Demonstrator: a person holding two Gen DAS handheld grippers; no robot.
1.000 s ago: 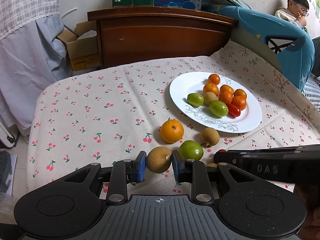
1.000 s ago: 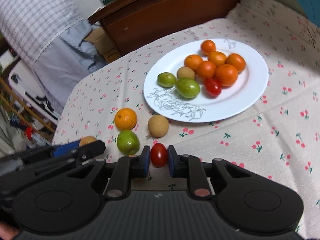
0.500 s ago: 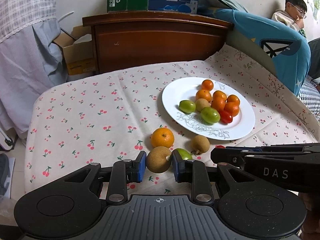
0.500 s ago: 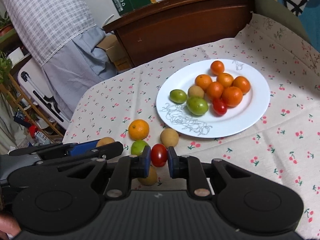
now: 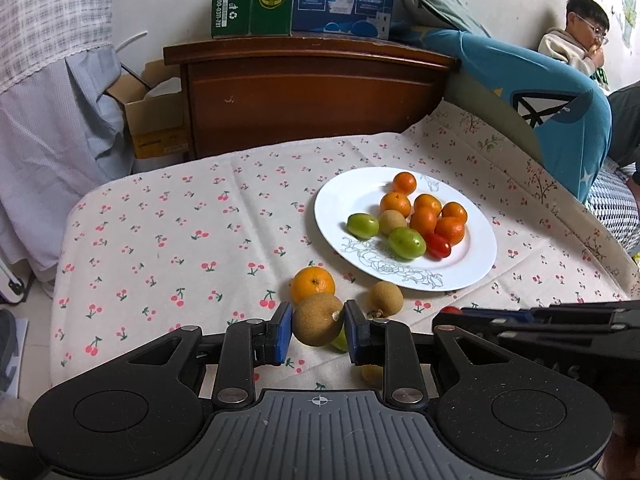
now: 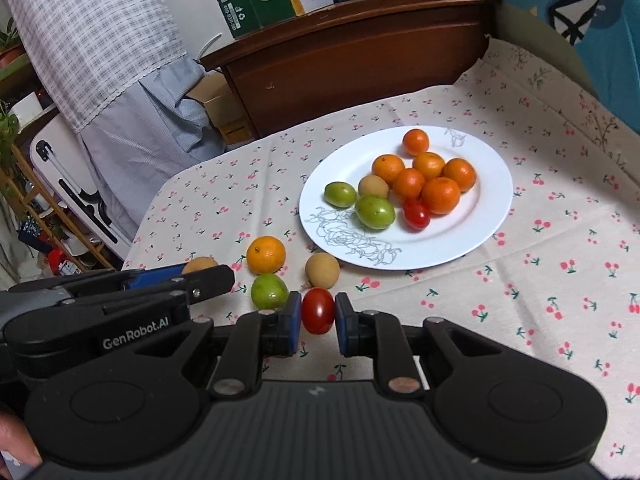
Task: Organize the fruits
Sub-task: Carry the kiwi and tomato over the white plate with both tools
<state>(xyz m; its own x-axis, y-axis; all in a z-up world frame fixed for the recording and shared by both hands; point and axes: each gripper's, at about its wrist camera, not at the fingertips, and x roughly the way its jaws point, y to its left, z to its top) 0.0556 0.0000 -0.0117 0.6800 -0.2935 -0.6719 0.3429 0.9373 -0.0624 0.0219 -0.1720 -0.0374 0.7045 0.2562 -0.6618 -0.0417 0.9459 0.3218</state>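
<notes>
left gripper (image 5: 316, 330) clamped on longan (image 5: 318, 319) | right gripper (image 6: 318, 316) pinching tomato (image 6: 318, 310) | plate (image 6: 492, 208) piled with fruit | orange (image 6: 266, 255) loose on cloth (image 5: 160, 248)

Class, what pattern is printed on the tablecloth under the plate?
Small red cherries with green stems on the cream tablecloth, clearest in the right wrist view.

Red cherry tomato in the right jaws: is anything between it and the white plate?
Partly. The red cherry tomato is clamped in the right gripper. One round tan fruit lies on the cherry-print cloth straight ahead, just short of the white plate's near rim. Carried above it, nothing else visible blocks the way.
</notes>
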